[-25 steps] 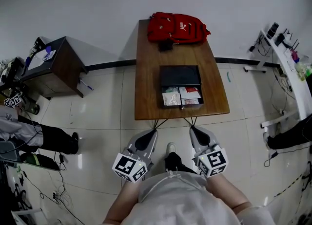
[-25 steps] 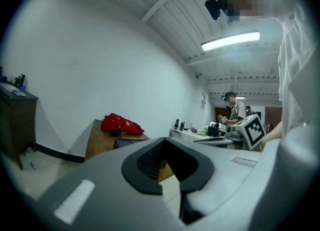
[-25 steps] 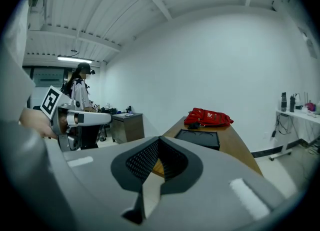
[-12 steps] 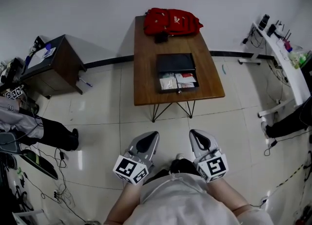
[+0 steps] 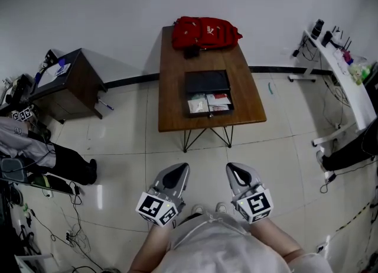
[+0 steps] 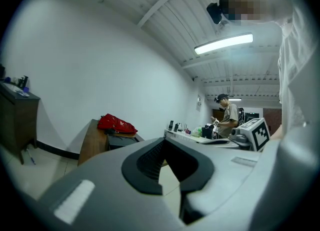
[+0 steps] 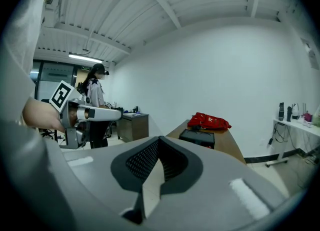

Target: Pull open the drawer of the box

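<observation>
On the brown table (image 5: 171, 97) sits the black box (image 5: 207, 81), its drawer (image 5: 209, 104) pulled out toward me with papers and packets showing inside. A red backpack (image 5: 204, 32) lies behind the box. Both grippers hang over the floor, well short of the table. The left gripper (image 5: 177, 169) and the right gripper (image 5: 235, 168) are shut with nothing between their jaws. The left gripper view shows the left gripper (image 6: 164, 140), the box (image 6: 122, 141) and the backpack (image 6: 116, 123) far off. The right gripper view shows the right gripper (image 7: 159, 139) and the box (image 7: 197, 137) in the distance.
A dark cabinet (image 5: 68, 83) stands at the left, with a seated person (image 5: 35, 159) and floor cables near it. A white bench (image 5: 348, 83) with small items runs along the right. Tiled floor lies between me and the table. Another person (image 6: 227, 115) stands in the background.
I have backed away from the table, so it looks smaller and farther. Both grippers stay shut and have come back with me. The drawer remains pulled out.
</observation>
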